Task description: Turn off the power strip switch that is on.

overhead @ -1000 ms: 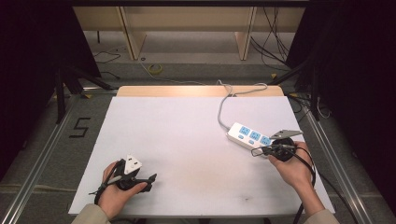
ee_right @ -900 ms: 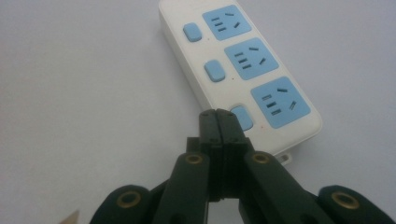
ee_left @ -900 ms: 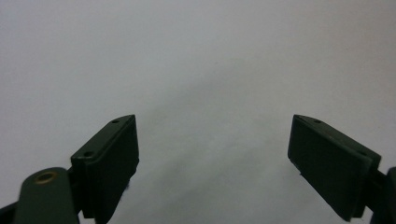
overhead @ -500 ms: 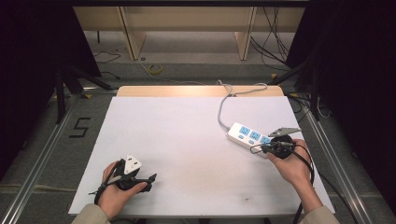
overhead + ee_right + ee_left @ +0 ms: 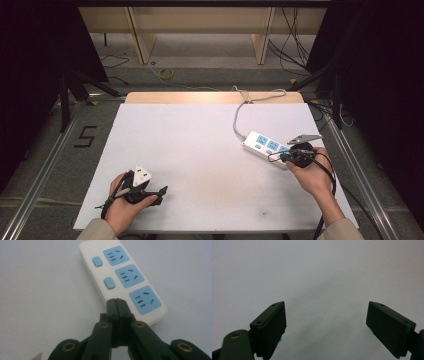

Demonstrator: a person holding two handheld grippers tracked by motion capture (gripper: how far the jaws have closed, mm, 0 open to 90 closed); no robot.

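The right claw [image 5: 116, 305], clenched empty, probably touches the power strip's [image 5: 122, 277] near end, its long axis running ahead; the left claw [image 5: 327, 322] gapes far off.

Lab-style recording bay; black curtains [image 5: 30, 55], floor cables [image 5: 295, 35], taped floor numeral [image 5: 86, 136]

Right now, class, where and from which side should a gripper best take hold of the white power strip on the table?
Probably across the power strip's narrow width near the free end, from above. It lies flat with long parallel sides, and its cable leaves the far end. The shut right gripper must open first.
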